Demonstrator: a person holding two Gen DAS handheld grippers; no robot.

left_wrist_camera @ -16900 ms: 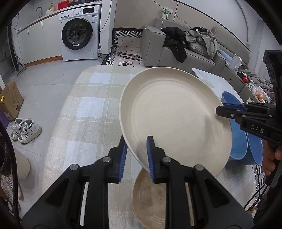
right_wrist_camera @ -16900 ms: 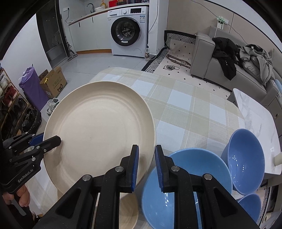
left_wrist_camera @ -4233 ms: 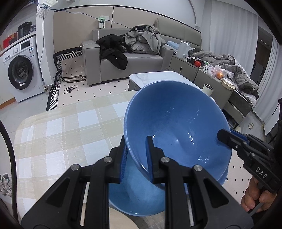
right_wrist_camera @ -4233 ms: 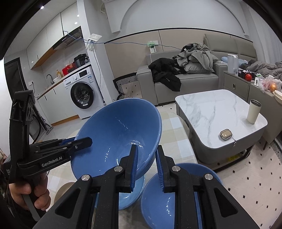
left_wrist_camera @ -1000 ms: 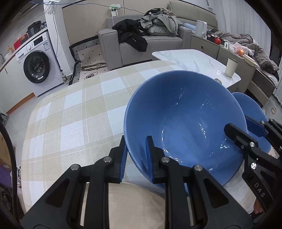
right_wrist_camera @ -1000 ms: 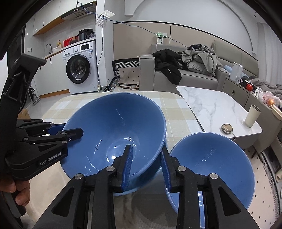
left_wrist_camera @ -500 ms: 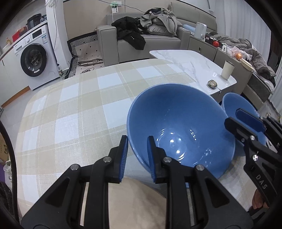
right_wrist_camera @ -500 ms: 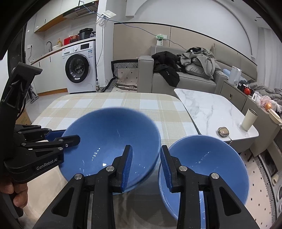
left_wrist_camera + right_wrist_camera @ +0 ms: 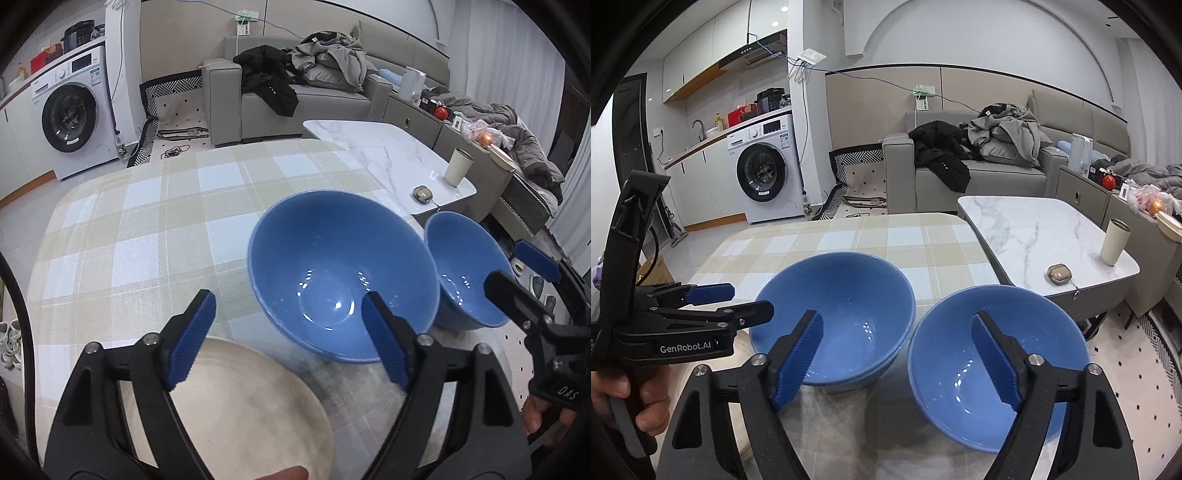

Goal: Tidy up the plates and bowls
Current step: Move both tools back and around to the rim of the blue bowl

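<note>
Blue, the large bowl rests on the checked surface ahead of my left gripper and ahead-left of my right gripper. Both jaws have just been opening, now wide and empty. The small bowl sits under the right; both grippers tilt downward.

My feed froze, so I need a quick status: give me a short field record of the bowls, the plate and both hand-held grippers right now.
large blue bowl: upright on the checked tablecloth, released
small blue bowl: upright, just right of the large one
cream plate: on the cloth, nearest the camera
left hand-held gripper: jaws just opened, nothing between them
right hand-held gripper: jaws just opened, empty
</note>
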